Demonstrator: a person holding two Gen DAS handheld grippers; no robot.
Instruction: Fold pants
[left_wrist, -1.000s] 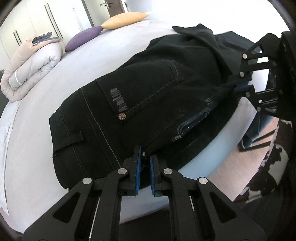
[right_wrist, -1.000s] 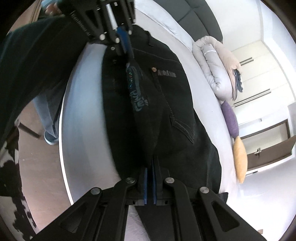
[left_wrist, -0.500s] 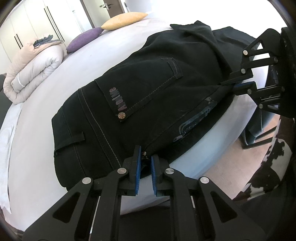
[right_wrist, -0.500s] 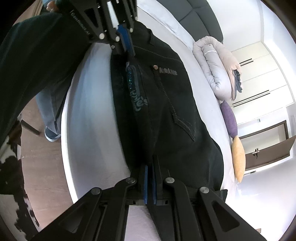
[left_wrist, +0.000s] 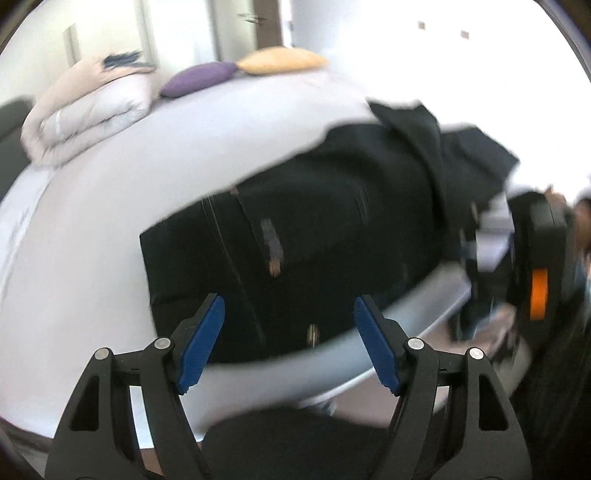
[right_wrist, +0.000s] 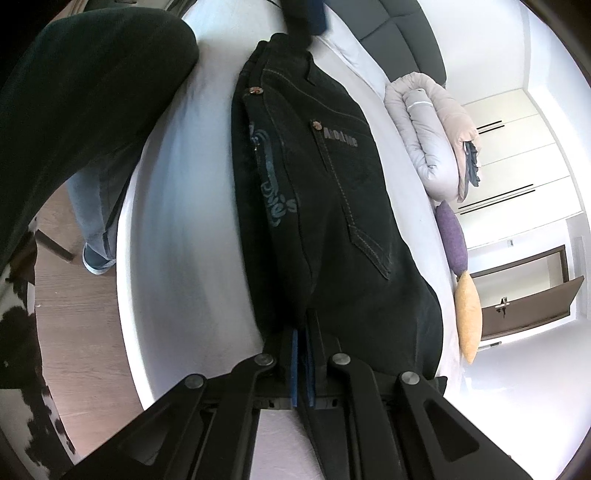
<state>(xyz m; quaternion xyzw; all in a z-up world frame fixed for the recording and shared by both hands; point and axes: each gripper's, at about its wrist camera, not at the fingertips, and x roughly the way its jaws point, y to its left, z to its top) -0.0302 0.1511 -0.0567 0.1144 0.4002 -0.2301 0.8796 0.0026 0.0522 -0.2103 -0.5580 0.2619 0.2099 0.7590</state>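
Opening now: left tool (left_wrist: 288, 339) jaws spreading, nothing between them, waistband dropped. Pants (right_wrist: 325, 206) lie along the bed (right_wrist: 177, 221) edge, right tool (right_wrist: 303, 369) clamped on fabric at 6 o'clock. Risk: a right-side tug skews the fold or slides it off.

A wide bed (right_wrist: 177, 221) with a pale sheet fills the room. At its far side lie a rolled, light quilt (right_wrist: 428, 133), a purple cushion (right_wrist: 452, 236) and a yellow cushion (right_wrist: 468, 317) in a row. Behind them stand white wardrobe doors (right_wrist: 517, 166) and a dark brown door (right_wrist: 528, 299). A dark padded headboard (right_wrist: 402, 40) rises at one end. The floor (right_wrist: 77, 317) is brown wood under bright daylight.
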